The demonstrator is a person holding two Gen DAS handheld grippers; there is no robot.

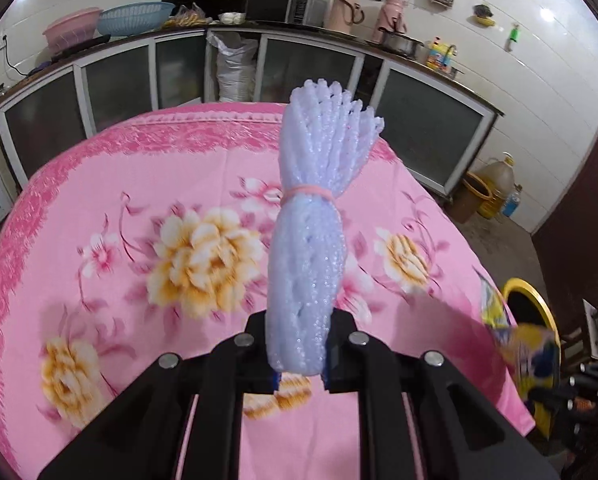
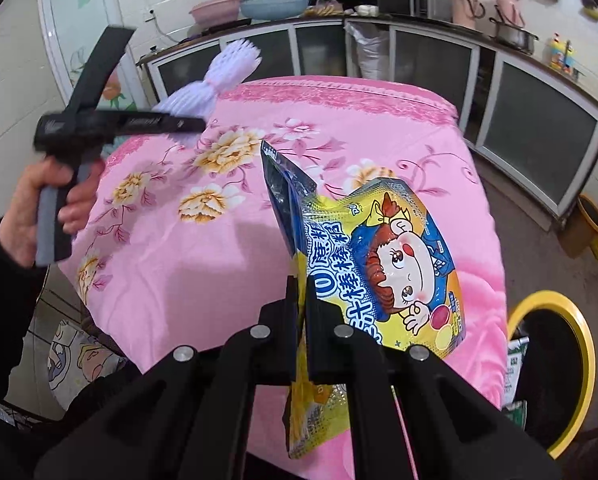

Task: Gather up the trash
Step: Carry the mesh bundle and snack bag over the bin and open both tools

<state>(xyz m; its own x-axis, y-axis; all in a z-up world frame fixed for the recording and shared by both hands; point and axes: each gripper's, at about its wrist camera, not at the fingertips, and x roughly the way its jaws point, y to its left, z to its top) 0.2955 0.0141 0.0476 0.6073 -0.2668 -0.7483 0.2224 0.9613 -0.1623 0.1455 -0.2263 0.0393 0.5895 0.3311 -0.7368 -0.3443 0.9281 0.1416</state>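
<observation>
Cloth, foam, foil and matt plastic

The tablecloth (image 1: 139, 184) is soft printed cloth; the foam net (image 1: 315, 208) looks spongy and faintly sparkly, the candy bag (image 2: 391, 264) glossy crinkled foil; both grippers' black fingers (image 2: 291, 336) are matt plastic; the yellow-rimmed bin (image 2: 579, 360) seems smooth plastic.

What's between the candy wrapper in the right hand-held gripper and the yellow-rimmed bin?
Right wrist view: only the edge of the pink floral tablecloth separates the candy wrapper from the yellow-rimmed bin.
</observation>
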